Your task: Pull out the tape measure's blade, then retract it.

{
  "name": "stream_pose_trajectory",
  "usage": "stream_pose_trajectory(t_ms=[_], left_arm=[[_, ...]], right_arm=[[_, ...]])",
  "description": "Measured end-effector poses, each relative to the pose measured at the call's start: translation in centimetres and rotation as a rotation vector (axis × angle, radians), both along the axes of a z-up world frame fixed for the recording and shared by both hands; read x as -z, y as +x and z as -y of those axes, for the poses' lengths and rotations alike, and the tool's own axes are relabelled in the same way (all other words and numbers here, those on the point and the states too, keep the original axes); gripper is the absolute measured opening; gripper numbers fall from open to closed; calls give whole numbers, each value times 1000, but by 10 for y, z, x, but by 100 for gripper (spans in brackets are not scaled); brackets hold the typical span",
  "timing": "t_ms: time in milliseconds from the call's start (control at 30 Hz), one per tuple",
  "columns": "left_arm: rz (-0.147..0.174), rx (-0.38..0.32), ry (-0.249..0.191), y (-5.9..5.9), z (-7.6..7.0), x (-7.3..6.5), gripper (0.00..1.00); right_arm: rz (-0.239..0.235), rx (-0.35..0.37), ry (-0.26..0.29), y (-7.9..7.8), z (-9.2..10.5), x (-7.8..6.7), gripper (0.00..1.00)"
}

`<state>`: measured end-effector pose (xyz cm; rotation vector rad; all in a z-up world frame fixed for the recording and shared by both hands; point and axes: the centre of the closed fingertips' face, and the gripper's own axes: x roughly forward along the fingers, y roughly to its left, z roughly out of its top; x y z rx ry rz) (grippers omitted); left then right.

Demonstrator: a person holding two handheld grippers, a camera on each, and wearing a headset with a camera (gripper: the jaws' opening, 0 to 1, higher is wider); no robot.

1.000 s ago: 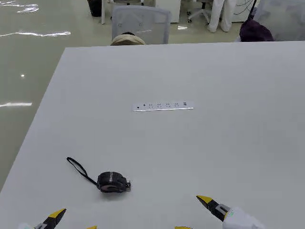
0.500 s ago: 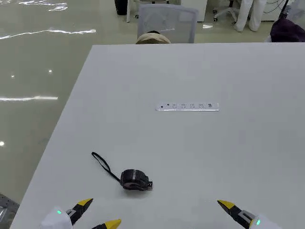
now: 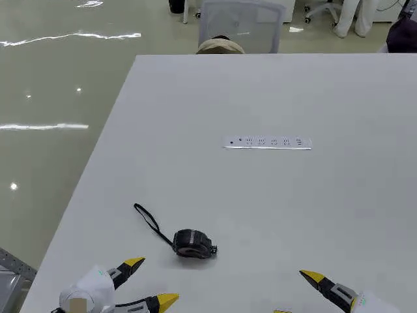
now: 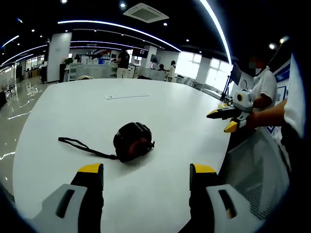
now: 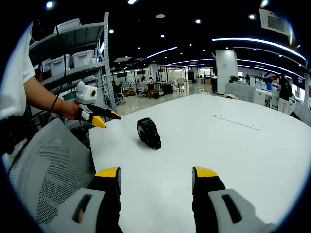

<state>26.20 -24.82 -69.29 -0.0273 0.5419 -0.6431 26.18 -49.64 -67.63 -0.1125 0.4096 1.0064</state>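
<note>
A black tape measure [image 3: 193,243] lies on the white table [image 3: 260,195], its blade in and its black wrist strap [image 3: 152,223] trailing to the left. The left gripper view has the tape measure [image 4: 133,141] just ahead of its open jaws. My left gripper [image 3: 148,282] is open at the table's near left edge, short of the tape measure. My right gripper [image 3: 296,293] stands open at the near right, its yellow fingertips [image 3: 313,276] well clear of the tape measure [image 5: 149,132]. Nothing is between either pair of jaws.
A white power strip [image 3: 268,142] is set flat in the table's middle. A grey mesh chair [image 3: 242,25] stands at the far edge. The table's left edge drops to a shiny floor [image 3: 52,117]. Metal shelving [image 5: 77,48] stands behind the left hand.
The head camera has swung left, so the table shifts right in view. My left gripper has come forward into view, closer to the tape measure. The tape measure has not moved on the table.
</note>
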Motion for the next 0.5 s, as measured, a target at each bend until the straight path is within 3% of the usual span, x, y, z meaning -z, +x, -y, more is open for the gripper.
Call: stream_pose_trajectory(t_ms=[500], left_arm=[[-16,102,14,23,1,4,71]], right_arm=[[5,-61,18,15,-17,0,57]])
